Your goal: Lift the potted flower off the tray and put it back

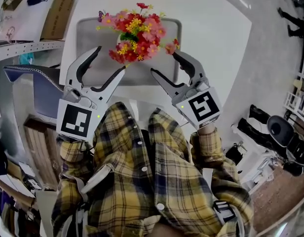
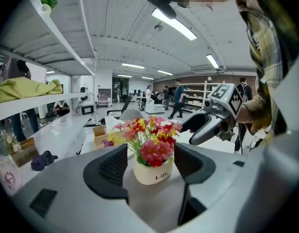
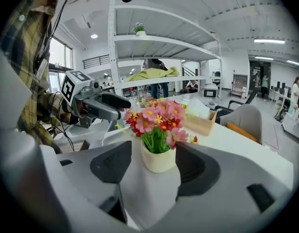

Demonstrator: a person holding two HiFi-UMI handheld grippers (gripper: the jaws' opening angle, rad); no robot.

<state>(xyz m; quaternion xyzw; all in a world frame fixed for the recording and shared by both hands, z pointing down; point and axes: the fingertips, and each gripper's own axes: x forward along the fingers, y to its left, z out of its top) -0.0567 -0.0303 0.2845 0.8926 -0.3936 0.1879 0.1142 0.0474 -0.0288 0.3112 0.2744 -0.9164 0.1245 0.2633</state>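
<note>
The left gripper (image 1: 110, 59) stands wide open and holds nothing. In its own view the pot (image 2: 153, 171) shows in the gap between the pads, with a slim gap on either side and neither pad touching it. The right gripper (image 1: 164, 62) is the same: wide open and empty, with the pot framed between its pads and no contact.

Seen from the head, both grippers sit at the near edge of the tray (image 1: 88, 33). The left comes in from the near left and the right from the near right, and they slant inward toward each other like a V. The pot lies straight ahead of each and a little beyond the jaw tips, so both aim at the same spot.

The pot stands upright on the tray with its long axis vertical. The flowers (image 1: 137, 33) spread over it and hide it from above. Neither hand looks clearly nearer, since both tips reach about as far as the near blooms.

Each gripper points forward and somewhat down. The marker cubes sit close to the person's chest, with the plaid sleeves (image 1: 73, 149) bent behind them. The tray rests on a white table (image 1: 211, 33).

Judging by this, the lift has not begun, and the pot must be taken low on its wall, below the blooms.
</note>
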